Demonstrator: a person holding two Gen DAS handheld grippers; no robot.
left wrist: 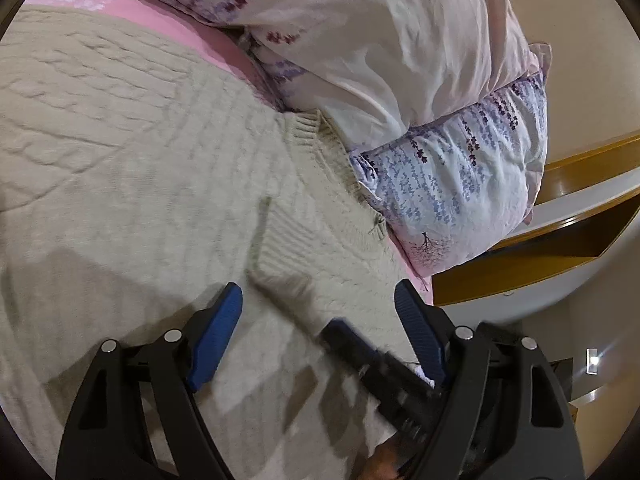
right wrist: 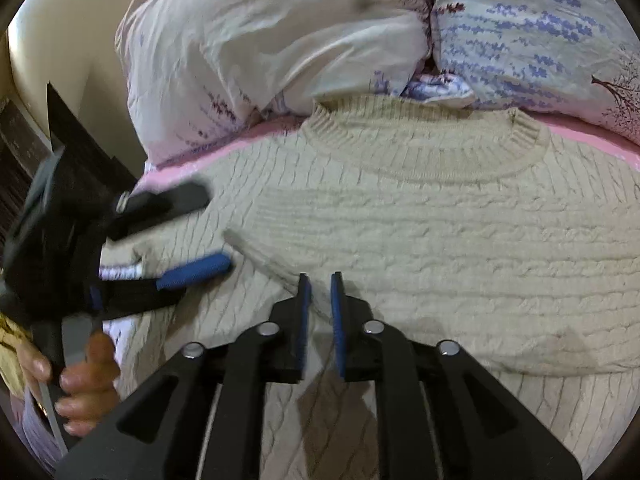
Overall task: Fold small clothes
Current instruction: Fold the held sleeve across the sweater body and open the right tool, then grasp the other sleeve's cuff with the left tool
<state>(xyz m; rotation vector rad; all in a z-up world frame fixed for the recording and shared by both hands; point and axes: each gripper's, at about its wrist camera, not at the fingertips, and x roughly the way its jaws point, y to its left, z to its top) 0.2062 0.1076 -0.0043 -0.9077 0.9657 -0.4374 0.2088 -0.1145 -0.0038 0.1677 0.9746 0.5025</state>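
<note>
A cream cable-knit sweater [left wrist: 120,152] lies flat on a pink bed sheet [left wrist: 208,44], collar [right wrist: 424,136] toward the pillows. A sleeve is folded across the chest, its ribbed cuff [left wrist: 288,256] just ahead of my left gripper [left wrist: 318,300], which is open and empty above the sweater. The left gripper also shows blurred in the right wrist view [right wrist: 208,228], held by a hand. My right gripper [right wrist: 320,284] hovers over the sweater's middle, its jaws nearly closed with a narrow gap and nothing between them. It also shows blurred in the left wrist view [left wrist: 340,336].
Floral pillows and a rumpled duvet [left wrist: 400,60] are piled right behind the collar; they also show in the right wrist view [right wrist: 280,32]. A wooden bed frame [left wrist: 560,216] and a wall are on the right. Dark furniture [right wrist: 24,152] stands at the left.
</note>
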